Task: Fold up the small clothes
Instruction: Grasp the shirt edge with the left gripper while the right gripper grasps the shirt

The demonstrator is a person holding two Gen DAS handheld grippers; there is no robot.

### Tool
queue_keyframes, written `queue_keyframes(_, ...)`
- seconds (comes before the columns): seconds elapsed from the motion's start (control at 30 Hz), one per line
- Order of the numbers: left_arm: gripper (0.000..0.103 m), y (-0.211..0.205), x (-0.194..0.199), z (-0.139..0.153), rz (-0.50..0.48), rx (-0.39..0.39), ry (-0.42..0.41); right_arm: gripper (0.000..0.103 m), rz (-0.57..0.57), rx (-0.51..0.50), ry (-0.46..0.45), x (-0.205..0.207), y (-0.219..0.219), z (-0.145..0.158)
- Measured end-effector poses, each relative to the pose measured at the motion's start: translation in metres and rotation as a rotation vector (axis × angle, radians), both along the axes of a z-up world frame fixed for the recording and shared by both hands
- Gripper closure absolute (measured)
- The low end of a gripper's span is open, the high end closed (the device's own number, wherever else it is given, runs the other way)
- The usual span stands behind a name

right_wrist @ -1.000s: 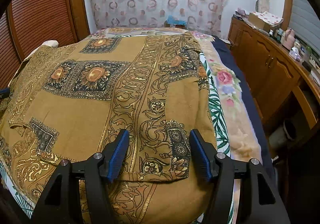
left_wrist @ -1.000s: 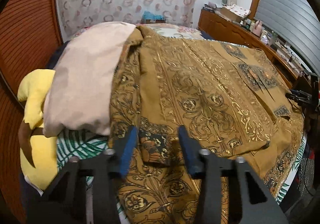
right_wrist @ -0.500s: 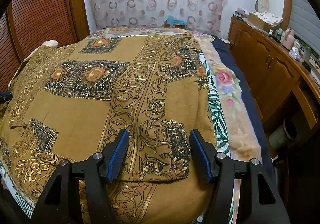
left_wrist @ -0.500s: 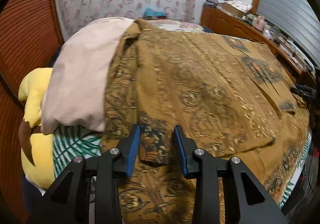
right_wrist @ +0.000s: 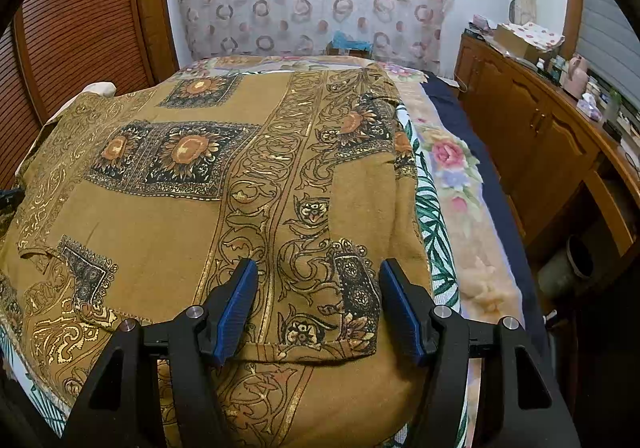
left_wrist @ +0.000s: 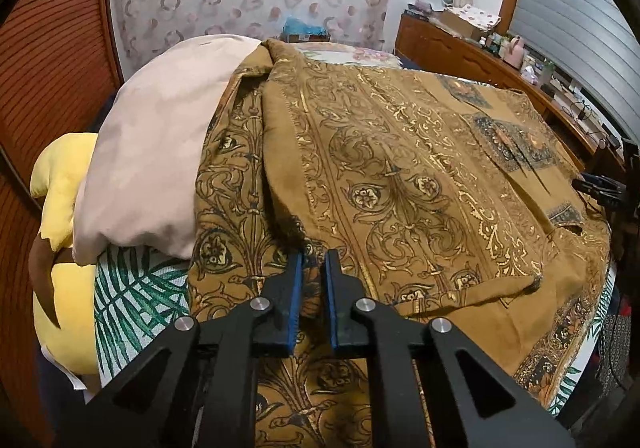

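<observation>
A brown garment with gold and black floral print (left_wrist: pixel 400 176) lies spread over the bed; it also shows in the right wrist view (right_wrist: pixel 248 184). My left gripper (left_wrist: pixel 313 260) is shut on a fold of the garment at its near left corner, the blue pads pinching the cloth. My right gripper (right_wrist: pixel 316 276) is open wide, its blue pads on either side of the garment's near right hem (right_wrist: pixel 312 348), just above the cloth and holding nothing. The right gripper also shows at the far right of the left wrist view (left_wrist: pixel 600 188).
A pale pink pillow (left_wrist: pixel 160 160) and a yellow plush toy (left_wrist: pixel 60 216) lie left of the garment. A leaf-print sheet (left_wrist: pixel 132 296) and a floral blanket (right_wrist: pixel 452 176) cover the bed. A wooden cabinet (right_wrist: pixel 540 136) runs along the right wall.
My left gripper has closed from open onto the garment's near left fold. My right gripper has stayed open and still.
</observation>
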State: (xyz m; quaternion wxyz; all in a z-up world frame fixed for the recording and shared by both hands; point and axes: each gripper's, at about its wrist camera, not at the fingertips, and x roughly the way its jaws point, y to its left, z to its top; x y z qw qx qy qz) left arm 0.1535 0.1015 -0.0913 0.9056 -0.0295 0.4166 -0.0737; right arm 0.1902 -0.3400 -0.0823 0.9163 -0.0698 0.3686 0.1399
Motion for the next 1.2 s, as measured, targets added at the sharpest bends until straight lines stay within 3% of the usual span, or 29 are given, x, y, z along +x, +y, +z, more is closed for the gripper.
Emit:
queue_keyframes(0.1, 0.091, 0.001, 0.000, -0.001, 0.001, -0.002, -0.003, 0.038, 0.018, 0.059, 0.021, 0.002, -0.007, 0.003)
queue_keyframes(0.23, 0.091, 0.001, -0.002, -0.002, 0.004, -0.007, -0.007, 0.042, 0.015, 0.038, 0.029, -0.003, -0.014, 0.006)
queue_keyframes(0.47, 0.091, -0.003, -0.003, -0.001, 0.004, 0.007, -0.010, 0.065, 0.033, 0.028, 0.050, -0.005, -0.013, 0.006)
queue_keyframes(0.57, 0.096, -0.004, -0.005, 0.001, 0.003, 0.011, -0.024, 0.088, 0.055, 0.015, 0.031, -0.007, -0.007, 0.010)
queue_keyframes(0.63, 0.098, -0.005, -0.009, 0.007, 0.002, 0.001, -0.047, 0.093, 0.060, 0.002, 0.004, -0.011, -0.003, 0.014)
queue_keyframes(0.97, 0.099, -0.010, -0.032, 0.066, -0.028, -0.031, -0.195, 0.098, 0.057, -0.024, -0.149, -0.040, 0.006, 0.046)
queue_keyframes(1.2, 0.099, -0.006, -0.056, 0.088, -0.038, -0.072, -0.255, 0.098, 0.072, -0.014, -0.217, -0.076, 0.002, 0.064)
